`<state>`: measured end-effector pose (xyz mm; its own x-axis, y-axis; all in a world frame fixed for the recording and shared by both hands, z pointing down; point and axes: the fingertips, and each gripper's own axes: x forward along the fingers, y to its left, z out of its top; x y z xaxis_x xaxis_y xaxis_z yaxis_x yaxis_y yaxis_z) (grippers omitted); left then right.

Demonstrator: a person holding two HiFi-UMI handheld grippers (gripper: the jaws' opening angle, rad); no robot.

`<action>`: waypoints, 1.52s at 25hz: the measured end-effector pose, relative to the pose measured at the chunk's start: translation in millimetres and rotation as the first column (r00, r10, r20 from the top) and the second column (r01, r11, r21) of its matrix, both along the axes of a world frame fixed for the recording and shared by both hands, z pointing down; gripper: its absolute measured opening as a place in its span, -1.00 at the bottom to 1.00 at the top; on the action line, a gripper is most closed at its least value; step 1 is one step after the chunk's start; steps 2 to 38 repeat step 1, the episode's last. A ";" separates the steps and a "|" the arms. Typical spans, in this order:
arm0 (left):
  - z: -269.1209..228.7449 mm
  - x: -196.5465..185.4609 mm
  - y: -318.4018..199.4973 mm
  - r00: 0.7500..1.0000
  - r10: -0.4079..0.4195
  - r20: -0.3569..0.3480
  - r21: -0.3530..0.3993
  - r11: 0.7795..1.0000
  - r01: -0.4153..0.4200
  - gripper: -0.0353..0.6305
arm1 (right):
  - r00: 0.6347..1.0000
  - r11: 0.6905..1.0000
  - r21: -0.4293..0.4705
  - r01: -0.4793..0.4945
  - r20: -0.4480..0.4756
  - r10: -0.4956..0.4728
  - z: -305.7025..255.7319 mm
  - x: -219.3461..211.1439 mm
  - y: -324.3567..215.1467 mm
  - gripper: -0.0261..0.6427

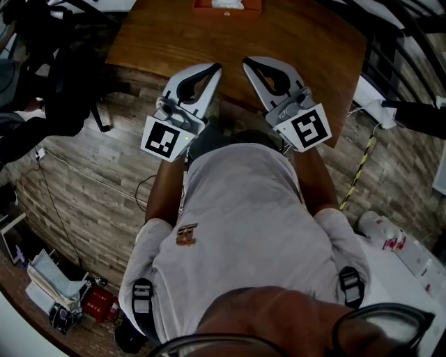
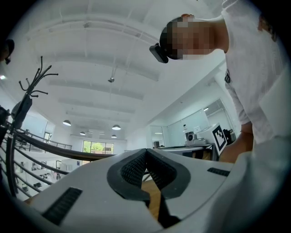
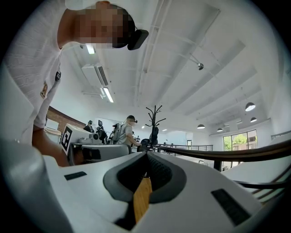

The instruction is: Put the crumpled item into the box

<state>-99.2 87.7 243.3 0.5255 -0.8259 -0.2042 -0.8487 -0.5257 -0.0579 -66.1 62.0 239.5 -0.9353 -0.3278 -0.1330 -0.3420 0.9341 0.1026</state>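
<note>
Claws: left claw (image 1: 217, 67) and right claw (image 1: 246, 62) both together, empty, over surface (image 1: 313, 49) near edge | box (image 1: 207, 8) at far edge, white item (image 1: 227, 3) seemingly inside | risk: overshooting reach could shove box off.

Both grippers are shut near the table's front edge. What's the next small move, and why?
Probably ease both forward over the table toward the orange box at its far edge. The left gripper and right gripper are shut and empty; the box, with something white in it, is the only thing on the wood.
</note>
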 end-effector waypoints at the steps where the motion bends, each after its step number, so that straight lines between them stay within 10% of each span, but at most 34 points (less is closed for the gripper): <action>1: -4.1 -7.4 7.3 1.000 0.001 0.000 0.001 1.000 -0.001 -0.83 | 1.000 1.000 0.002 -0.002 -0.001 0.002 -4.6 -7.3 7.2 -0.83; 38: -4.1 -7.4 7.3 1.000 0.001 0.000 0.001 1.000 -0.001 -0.83 | 1.000 1.000 0.002 -0.002 -0.001 0.002 -4.6 -7.3 7.2 -0.83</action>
